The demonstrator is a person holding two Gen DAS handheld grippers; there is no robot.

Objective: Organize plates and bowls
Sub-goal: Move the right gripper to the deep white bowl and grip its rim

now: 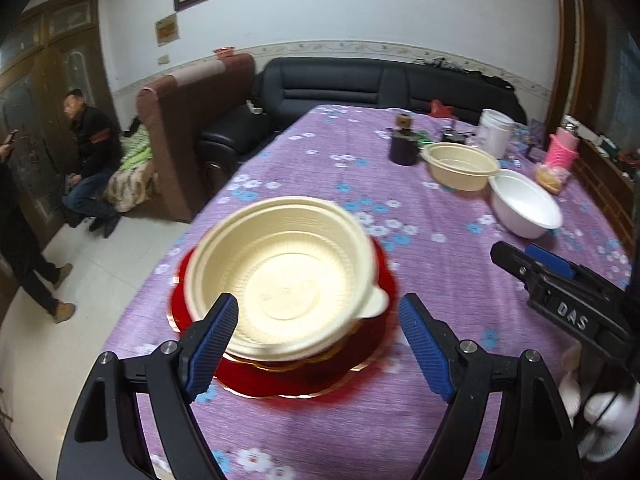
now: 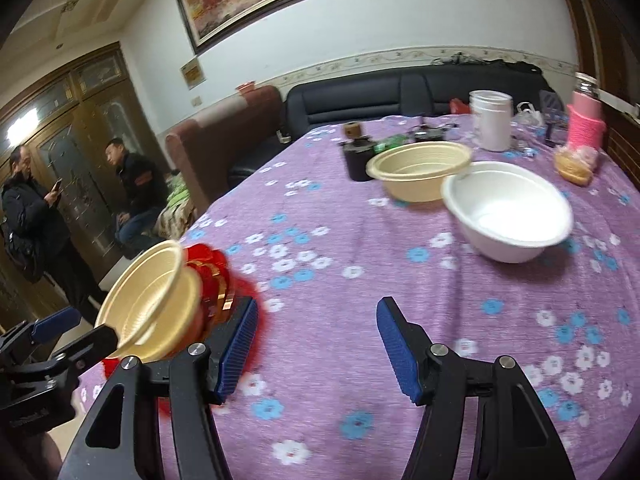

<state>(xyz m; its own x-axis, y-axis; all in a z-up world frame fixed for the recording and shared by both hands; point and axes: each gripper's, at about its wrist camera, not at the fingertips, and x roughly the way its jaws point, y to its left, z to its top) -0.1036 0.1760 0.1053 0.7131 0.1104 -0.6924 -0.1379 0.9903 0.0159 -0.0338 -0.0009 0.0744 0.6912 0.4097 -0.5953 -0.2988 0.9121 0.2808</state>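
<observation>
A cream plastic bowl sits tilted on a stack of red plates near the table's left edge; both also show in the right wrist view, the bowl and the plates. My left gripper is open, its fingers either side of the bowl's near rim. My right gripper is open and empty over bare cloth, to the right of the stack. A second cream bowl and a white bowl stand farther back right.
The table wears a purple flowered cloth. At the far end stand a dark cup, a white jar, a pink bottle and a bag of food. Sofas and two people are on the left beyond the table's edge.
</observation>
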